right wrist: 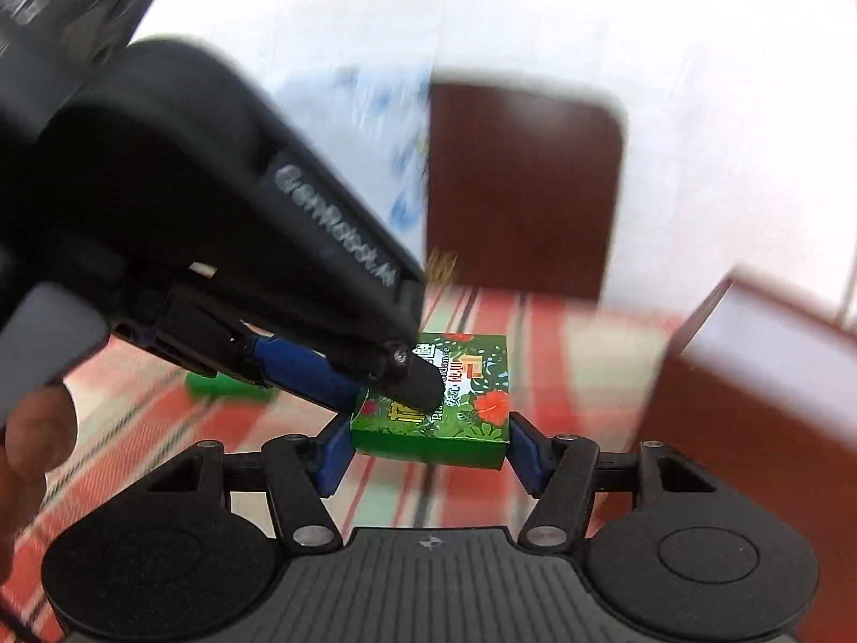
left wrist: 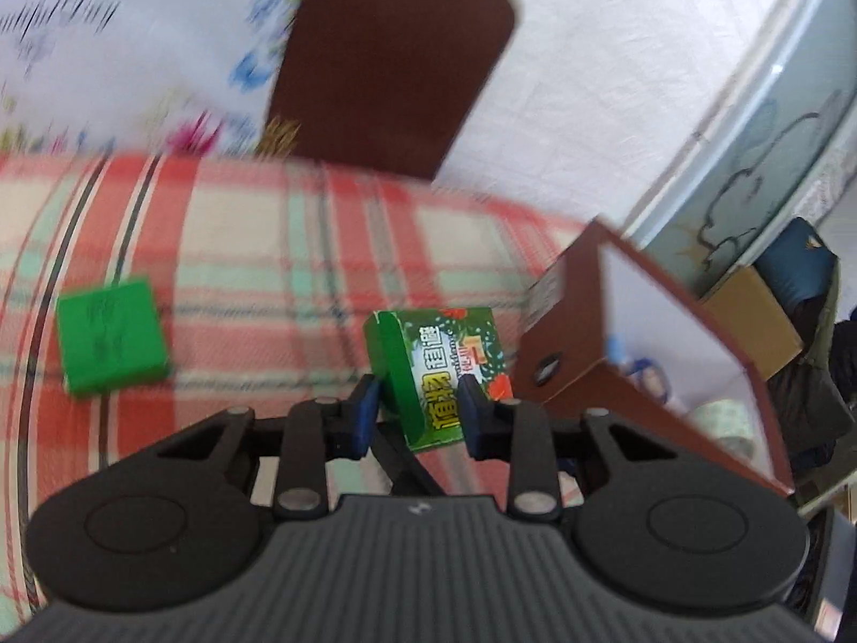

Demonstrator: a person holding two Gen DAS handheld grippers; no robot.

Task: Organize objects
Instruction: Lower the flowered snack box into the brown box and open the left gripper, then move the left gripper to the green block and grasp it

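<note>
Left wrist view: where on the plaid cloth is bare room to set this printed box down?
Bare plaid cloth lies between the plain green box and the printed box, and beyond them toward the brown board. It is crowded on the side of the open brown carton.

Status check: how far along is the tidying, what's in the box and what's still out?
Done: a few items already lie inside the open brown cardboard box. In hand: the green floral-printed carton sits between both grippers, left gripper and right gripper, lifted off the plaid cloth. Left: the plain green block.
</note>
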